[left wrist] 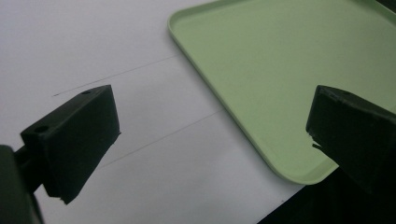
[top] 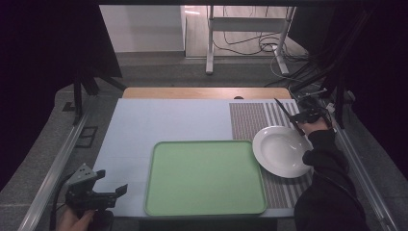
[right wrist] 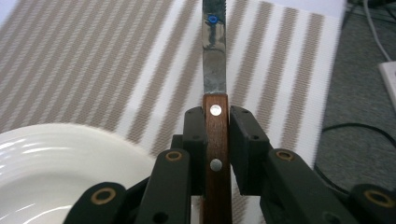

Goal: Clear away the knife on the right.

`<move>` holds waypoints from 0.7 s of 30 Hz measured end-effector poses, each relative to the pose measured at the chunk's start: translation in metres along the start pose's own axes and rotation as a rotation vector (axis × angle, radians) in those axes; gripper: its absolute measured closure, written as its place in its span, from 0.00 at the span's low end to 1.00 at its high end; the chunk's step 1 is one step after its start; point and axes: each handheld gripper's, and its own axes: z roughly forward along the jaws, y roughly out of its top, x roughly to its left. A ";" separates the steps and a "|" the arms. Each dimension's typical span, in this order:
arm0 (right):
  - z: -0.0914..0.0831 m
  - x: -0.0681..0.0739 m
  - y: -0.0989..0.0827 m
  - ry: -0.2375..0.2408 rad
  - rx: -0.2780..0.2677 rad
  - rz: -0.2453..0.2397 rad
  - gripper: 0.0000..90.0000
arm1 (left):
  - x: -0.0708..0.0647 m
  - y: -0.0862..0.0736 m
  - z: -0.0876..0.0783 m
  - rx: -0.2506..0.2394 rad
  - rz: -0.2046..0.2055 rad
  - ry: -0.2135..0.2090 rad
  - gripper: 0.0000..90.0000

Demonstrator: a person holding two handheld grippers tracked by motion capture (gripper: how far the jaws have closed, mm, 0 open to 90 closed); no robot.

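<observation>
The right gripper, closed on the wooden handle of a knife over the striped placemat beyond the white plate, holds something light, stiff and sharp-bladed, best gripped by that handle, while the left gripper waits open, near left.

Lab: stand legs, trailing cables

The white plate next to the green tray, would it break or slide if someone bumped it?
The white plate looks glazed and shiny, so it is probably hard, stiff and breakable if dropped. It sits on the striped woven mat, which likely grips it somewhat, so a light bump may not slide it far. Low and wide, it seems unlikely to tip.
</observation>
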 end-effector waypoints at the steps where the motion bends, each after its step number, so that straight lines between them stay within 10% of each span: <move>1: -0.001 0.004 0.000 0.004 -0.001 -0.007 0.86 | 0.000 0.000 0.000 0.000 0.000 0.000 0.03; 21: -0.021 0.071 -0.024 0.138 -0.018 -0.160 0.86 | 0.000 0.000 0.000 0.002 0.003 0.004 0.03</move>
